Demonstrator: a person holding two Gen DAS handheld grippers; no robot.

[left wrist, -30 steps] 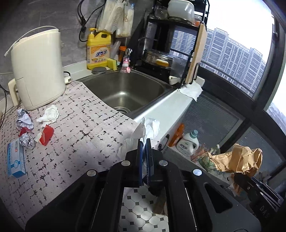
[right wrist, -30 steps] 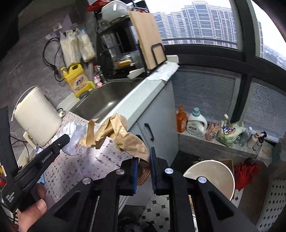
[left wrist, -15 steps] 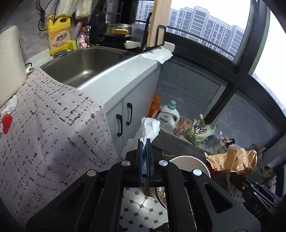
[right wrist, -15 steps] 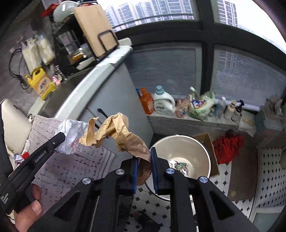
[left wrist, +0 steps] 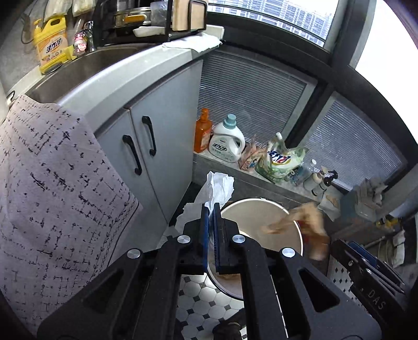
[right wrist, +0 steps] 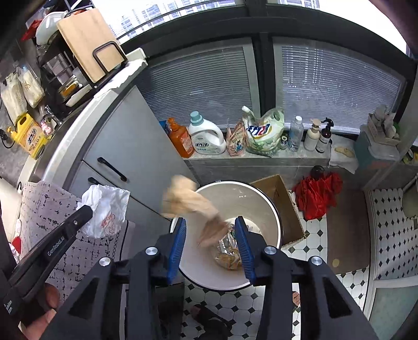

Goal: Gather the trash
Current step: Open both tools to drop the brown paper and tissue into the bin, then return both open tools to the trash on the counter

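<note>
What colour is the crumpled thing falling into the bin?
Light brown paper, blurred mid-fall; clearest in the right wrist view.

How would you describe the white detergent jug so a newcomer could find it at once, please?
Look at the low ledge under the window blinds, right of the grey cabinet. The white detergent jug stands second along it, beside the orange bottle; only it has a teal cap.

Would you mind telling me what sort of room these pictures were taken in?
Most likely a home kitchen in a high-rise flat: a steel sink set in the counter, a dish rack with a cutting board, and towers outside the window.
</note>
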